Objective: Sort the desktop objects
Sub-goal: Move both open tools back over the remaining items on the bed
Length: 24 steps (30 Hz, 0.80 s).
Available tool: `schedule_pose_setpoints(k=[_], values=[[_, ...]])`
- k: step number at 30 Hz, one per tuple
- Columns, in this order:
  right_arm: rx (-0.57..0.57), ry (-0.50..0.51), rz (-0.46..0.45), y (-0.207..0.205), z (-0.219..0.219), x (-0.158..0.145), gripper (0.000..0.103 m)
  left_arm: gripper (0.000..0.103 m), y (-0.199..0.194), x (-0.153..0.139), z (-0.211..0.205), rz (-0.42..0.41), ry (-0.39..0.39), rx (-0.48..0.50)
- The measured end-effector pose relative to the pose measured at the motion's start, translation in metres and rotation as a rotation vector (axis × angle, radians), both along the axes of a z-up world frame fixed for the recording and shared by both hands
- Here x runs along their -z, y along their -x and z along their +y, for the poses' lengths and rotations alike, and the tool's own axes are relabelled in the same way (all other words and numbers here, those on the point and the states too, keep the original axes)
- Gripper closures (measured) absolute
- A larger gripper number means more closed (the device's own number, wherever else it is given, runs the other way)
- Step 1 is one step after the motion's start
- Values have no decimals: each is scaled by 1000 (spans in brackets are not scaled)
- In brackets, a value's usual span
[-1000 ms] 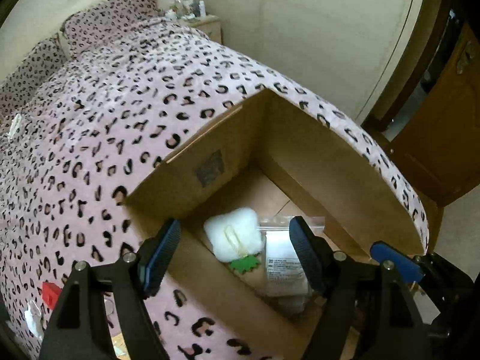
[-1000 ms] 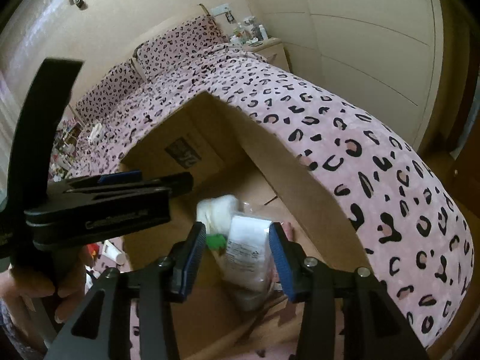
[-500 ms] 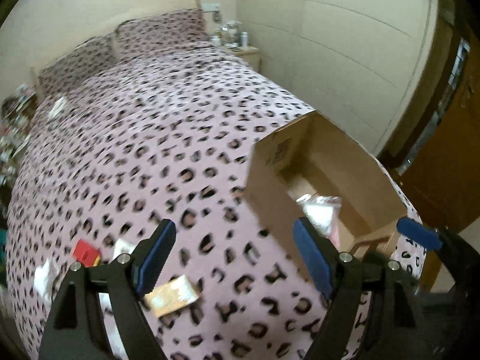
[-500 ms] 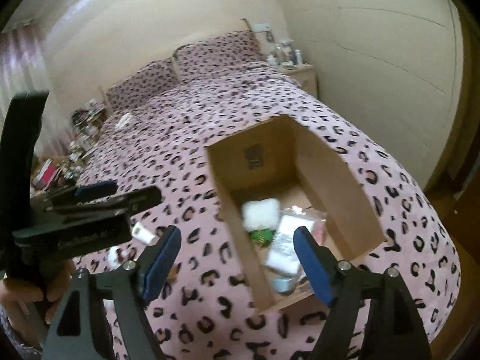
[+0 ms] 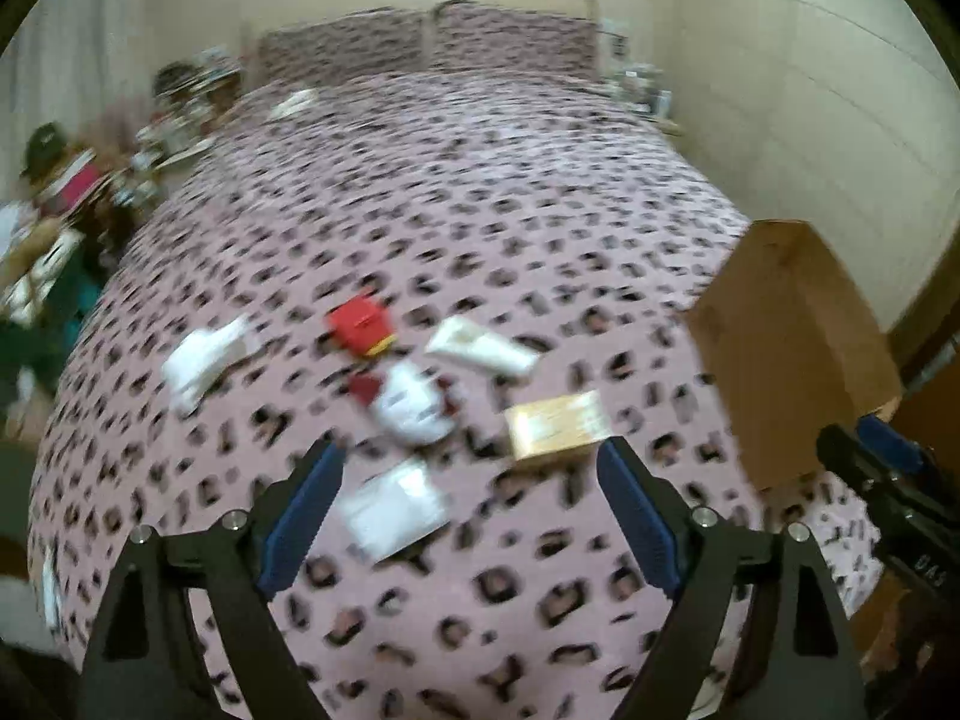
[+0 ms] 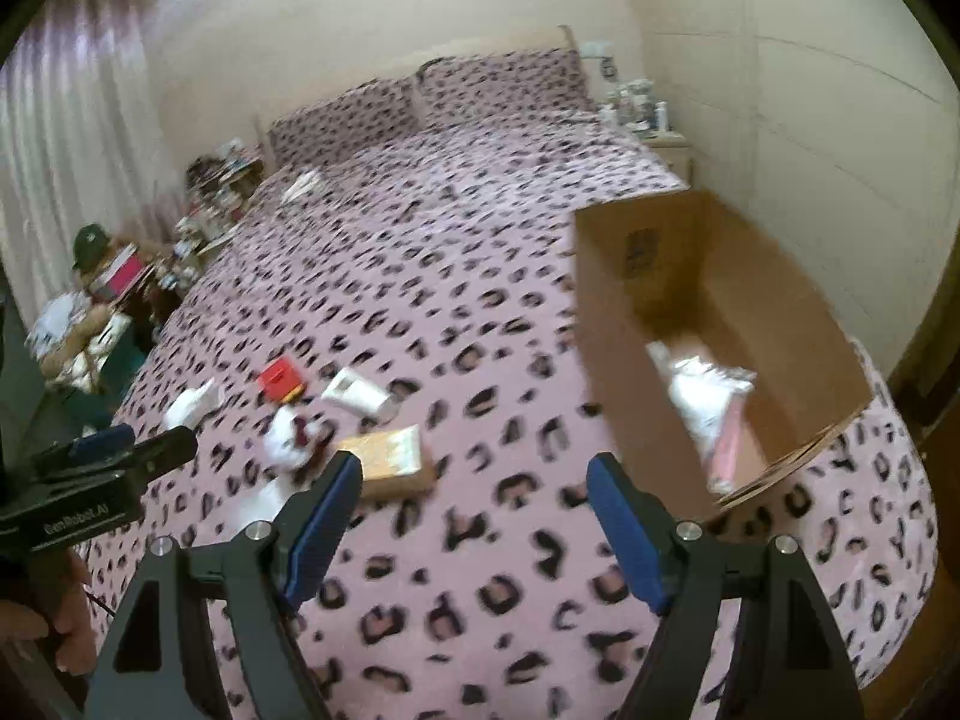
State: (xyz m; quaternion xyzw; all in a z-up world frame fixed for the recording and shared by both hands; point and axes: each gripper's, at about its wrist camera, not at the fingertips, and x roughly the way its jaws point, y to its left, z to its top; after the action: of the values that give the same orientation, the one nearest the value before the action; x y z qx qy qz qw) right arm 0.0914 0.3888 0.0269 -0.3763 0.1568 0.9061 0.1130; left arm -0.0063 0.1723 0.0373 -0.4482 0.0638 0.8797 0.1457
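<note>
An open cardboard box (image 6: 708, 324) is seen at 3 o'clock in the right wrist view, resting on the leopard-print bedspread (image 6: 456, 276) near the bed's right edge. Inside it, a clear plastic bag with white contents (image 6: 705, 387) and something pink (image 6: 729, 441) are made out; the rest of its contents are too blurred to be told. In the left wrist view only the box's plain outer wall (image 5: 786, 348) is shown, at 3 o'clock.

The remaining items are scattered on the bedspread well apart from the box: a small red box (image 5: 360, 324) at 11 o'clock of the frame centre, a white packet (image 5: 483, 351) just beside it, a white folded item (image 5: 204, 357) at 9 o'clock, a white and dark red bundle (image 5: 411, 402), a tan flat carton (image 5: 558, 426) and a white sachet (image 5: 393, 507) lying between the left fingers.

The left gripper (image 5: 468, 510) is held angled down over the sachet; its jaws have just been opening, are spread wide, and nothing is gripped. The right gripper (image 6: 474, 516) is also pointed down at the bedspread, its 2 jaws wide apart and empty, having just opened. The tan carton (image 6: 393, 459) is seen just past its left fingertip. At 8 o'clock in the right wrist view, a hand (image 6: 57, 612) is seen on the left gripper's handle.
</note>
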Motion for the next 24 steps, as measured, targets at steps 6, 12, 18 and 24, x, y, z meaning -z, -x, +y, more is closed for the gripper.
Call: schedule_pose_setpoints(k=[6,12,18,24], values=[[-101,-68,-93,14,-60,20,24,15,-16,24,-66,-47,22,-117],[-132,22,-121,19,-99,34,24,15,-28,33,-113,-60,27,-193],[-134,-3,-98,17,-132,35,24,15,-39,35,-145,-60,36,-234],[-170,-24,-101,21,-166,35,24,15,-47,42,-171,-76,34,-252]])
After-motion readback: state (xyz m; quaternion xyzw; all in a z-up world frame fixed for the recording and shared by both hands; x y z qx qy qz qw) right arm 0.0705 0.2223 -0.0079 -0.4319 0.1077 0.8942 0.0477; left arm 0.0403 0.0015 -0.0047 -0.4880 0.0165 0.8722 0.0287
